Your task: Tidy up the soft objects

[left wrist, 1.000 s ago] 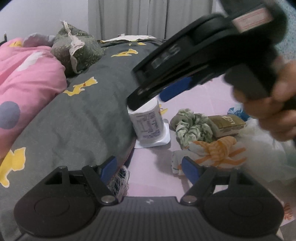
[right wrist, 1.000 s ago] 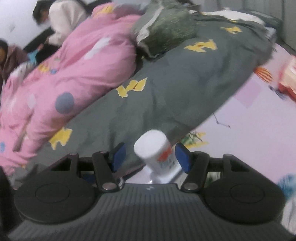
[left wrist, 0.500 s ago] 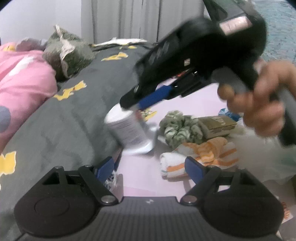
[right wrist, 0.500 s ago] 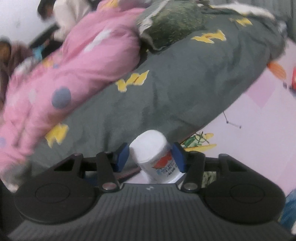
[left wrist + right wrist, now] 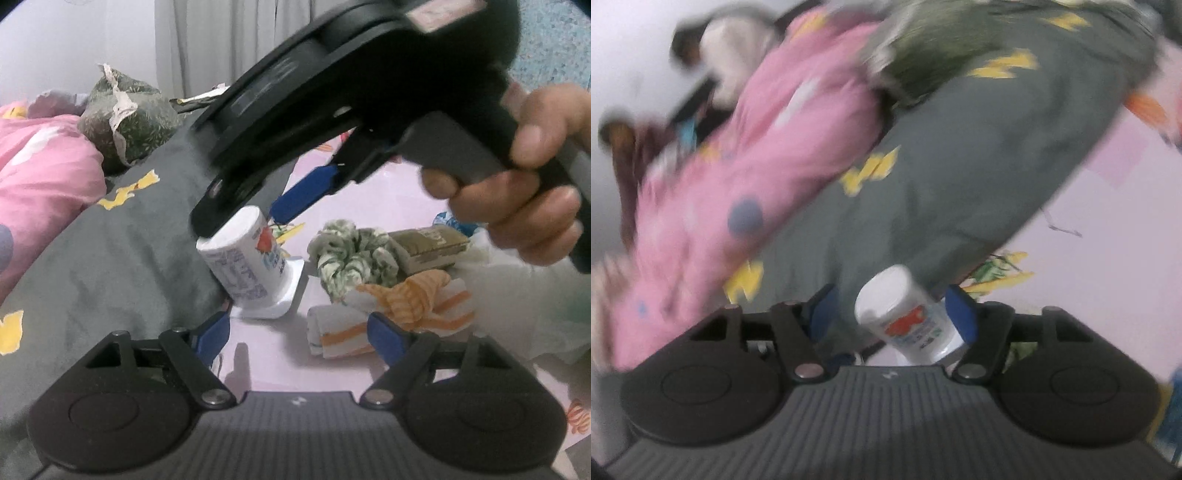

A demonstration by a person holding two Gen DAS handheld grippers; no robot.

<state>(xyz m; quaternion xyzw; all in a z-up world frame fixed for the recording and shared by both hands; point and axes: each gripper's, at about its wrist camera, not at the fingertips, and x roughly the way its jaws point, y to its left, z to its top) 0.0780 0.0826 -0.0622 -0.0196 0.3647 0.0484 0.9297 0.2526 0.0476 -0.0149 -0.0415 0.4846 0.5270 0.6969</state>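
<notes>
A white yogurt cup lies tilted on the pink sheet, leaning against the grey duvet. My right gripper stands open around it; the cup sits off the left finger and near the right one. In the left wrist view the right gripper hangs over the cup. My left gripper is open and empty, low over the sheet. A green scrunchie and an orange-striped rolled towel lie to its right.
A pink blanket and a green leafy pillow lie on the left. A tan box and a white plastic bag lie at the right. People sit far off in the right wrist view.
The right gripper closed on the cup and tipped it over, then opened again. The cup now leans against the duvet. The left gripper stayed open and shifted slightly.
</notes>
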